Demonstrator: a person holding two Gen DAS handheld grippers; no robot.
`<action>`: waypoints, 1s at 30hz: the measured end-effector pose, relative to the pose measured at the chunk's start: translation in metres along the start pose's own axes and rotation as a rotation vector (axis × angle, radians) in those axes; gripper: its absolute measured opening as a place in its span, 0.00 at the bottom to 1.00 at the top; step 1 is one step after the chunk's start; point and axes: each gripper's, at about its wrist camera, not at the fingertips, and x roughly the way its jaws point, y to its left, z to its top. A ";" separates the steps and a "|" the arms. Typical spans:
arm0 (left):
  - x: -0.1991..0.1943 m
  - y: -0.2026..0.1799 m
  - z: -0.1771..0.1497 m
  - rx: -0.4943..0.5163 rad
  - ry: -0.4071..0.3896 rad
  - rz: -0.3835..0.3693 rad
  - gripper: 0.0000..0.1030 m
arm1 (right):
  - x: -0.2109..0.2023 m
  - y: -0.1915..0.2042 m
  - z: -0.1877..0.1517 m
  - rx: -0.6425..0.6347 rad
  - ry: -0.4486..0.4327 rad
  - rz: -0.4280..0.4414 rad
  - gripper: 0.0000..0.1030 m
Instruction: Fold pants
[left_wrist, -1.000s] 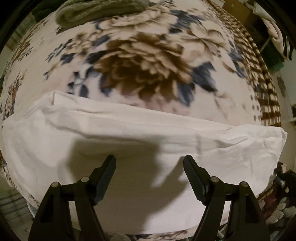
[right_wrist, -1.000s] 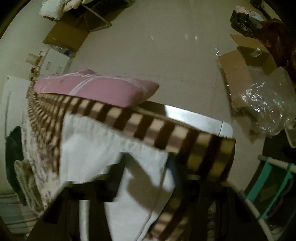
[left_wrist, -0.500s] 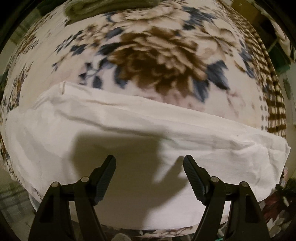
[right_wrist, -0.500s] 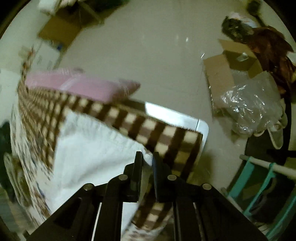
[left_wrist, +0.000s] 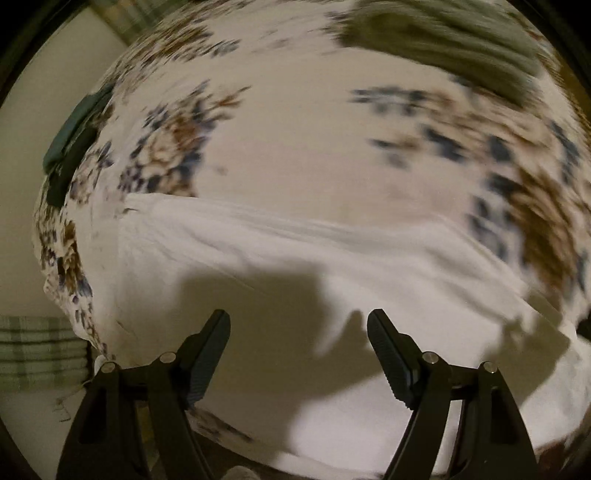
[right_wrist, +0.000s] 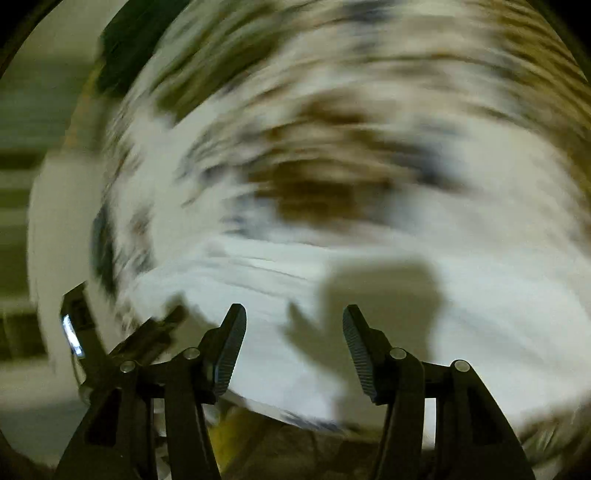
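The white pants (left_wrist: 280, 258) lie folded in a long band across the near edge of a floral blanket (left_wrist: 295, 140). My left gripper (left_wrist: 298, 332) is open and empty, held above the pants' near part. In the right wrist view, which is badly blurred, the pants (right_wrist: 369, 295) lie below my right gripper (right_wrist: 293, 328), which is open and empty. What seems to be the other gripper (right_wrist: 110, 343) shows blurred at the lower left of that view.
A folded olive-green cloth (left_wrist: 443, 40) lies at the far right of the blanket. A dark green item (left_wrist: 70, 144) sits at the blanket's left edge. Pale floor (left_wrist: 37, 184) lies beyond the left edge.
My right gripper has let go of the pants' corner, opened and swung round fast to face the bed. My left gripper has turned left along the pants.
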 end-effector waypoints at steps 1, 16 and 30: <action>0.010 0.009 0.005 -0.003 0.007 0.008 0.73 | 0.019 0.019 0.014 -0.044 0.028 -0.007 0.56; 0.073 0.050 0.039 0.000 0.141 -0.139 0.82 | 0.142 0.107 0.049 -0.254 0.210 -0.226 0.05; 0.044 0.063 0.056 0.025 0.074 -0.126 0.86 | 0.116 0.085 0.069 -0.064 0.130 -0.053 0.40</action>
